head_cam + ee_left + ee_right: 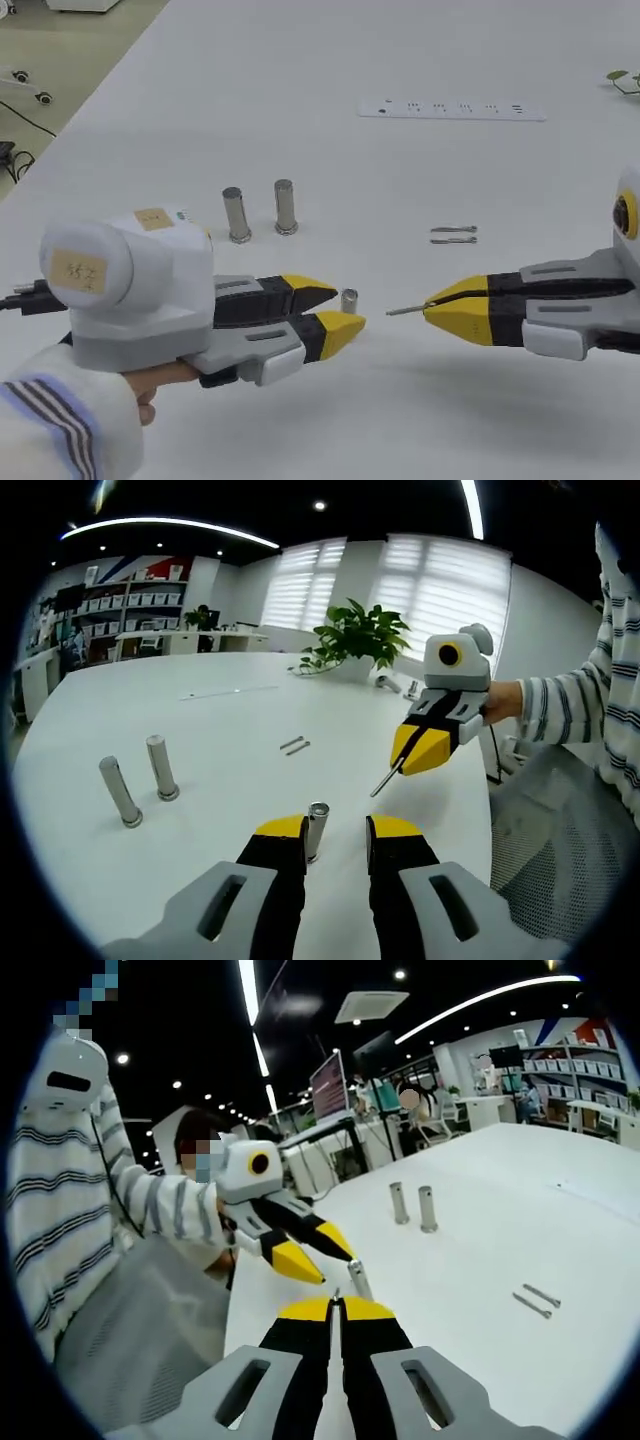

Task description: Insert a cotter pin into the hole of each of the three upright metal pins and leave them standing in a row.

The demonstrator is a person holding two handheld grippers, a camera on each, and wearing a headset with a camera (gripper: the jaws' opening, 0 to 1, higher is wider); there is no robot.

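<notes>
A short upright metal pin (349, 300) stands between the spread jaws of my left gripper (350, 309), which is open; in the left gripper view the pin (316, 830) is close to the left finger. My right gripper (430, 305) is shut on a thin cotter pin (405, 309) whose tip points at that metal pin from a short gap away. Two taller metal pins (236, 215) (286, 207) stand side by side farther back. Two spare cotter pins (453, 235) lie on the table to the right.
A long white strip with black marks (452, 109) lies at the back of the white table (300, 420). A potted plant (355, 635) stands at the table's far end. The table's left edge (90, 110) drops to the floor.
</notes>
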